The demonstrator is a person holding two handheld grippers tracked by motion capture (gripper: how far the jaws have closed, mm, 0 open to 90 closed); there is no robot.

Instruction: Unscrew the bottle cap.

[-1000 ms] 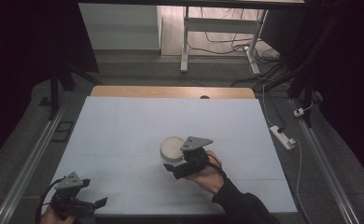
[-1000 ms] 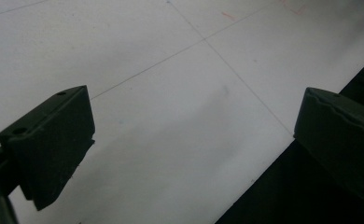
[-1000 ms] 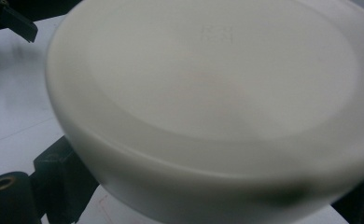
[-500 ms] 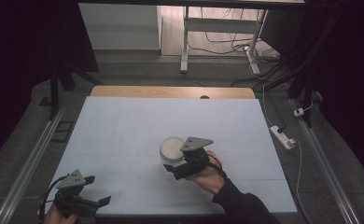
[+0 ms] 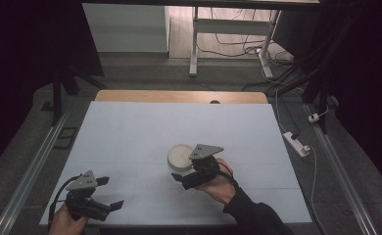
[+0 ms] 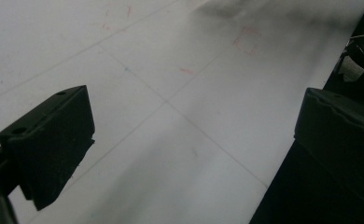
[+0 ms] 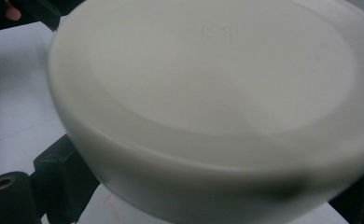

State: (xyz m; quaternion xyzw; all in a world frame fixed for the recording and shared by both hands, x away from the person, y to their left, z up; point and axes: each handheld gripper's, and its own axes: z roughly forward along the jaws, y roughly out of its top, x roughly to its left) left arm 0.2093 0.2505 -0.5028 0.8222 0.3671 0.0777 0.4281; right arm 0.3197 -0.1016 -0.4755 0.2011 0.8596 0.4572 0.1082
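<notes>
A round white bowl (image 5: 179,156) stands upside down near the middle of the white table sheet (image 5: 145,127). My right gripper (image 5: 186,169) reaches it from the near right. In the right gripper view the bowl's flat underside (image 7: 208,84) looms close and blurred. My right gripper (image 7: 213,186) has a black jaw spread wide on each side of the bowl's near wall, so it is open. At the sheet's front left corner my left gripper (image 5: 109,192) is open over bare sheet. Its jaws stand far apart in the left gripper view (image 6: 194,135).
A wooden strip (image 5: 179,96) borders the table's far edge. A white power strip (image 5: 297,143) lies on the floor to the right. Metal rails (image 5: 32,171) run along both sides. Faint red marks (image 6: 245,39) show on the sheet.
My left gripper has shifted a little to the right along the front edge. The right gripper and the bowl have hardly moved.
</notes>
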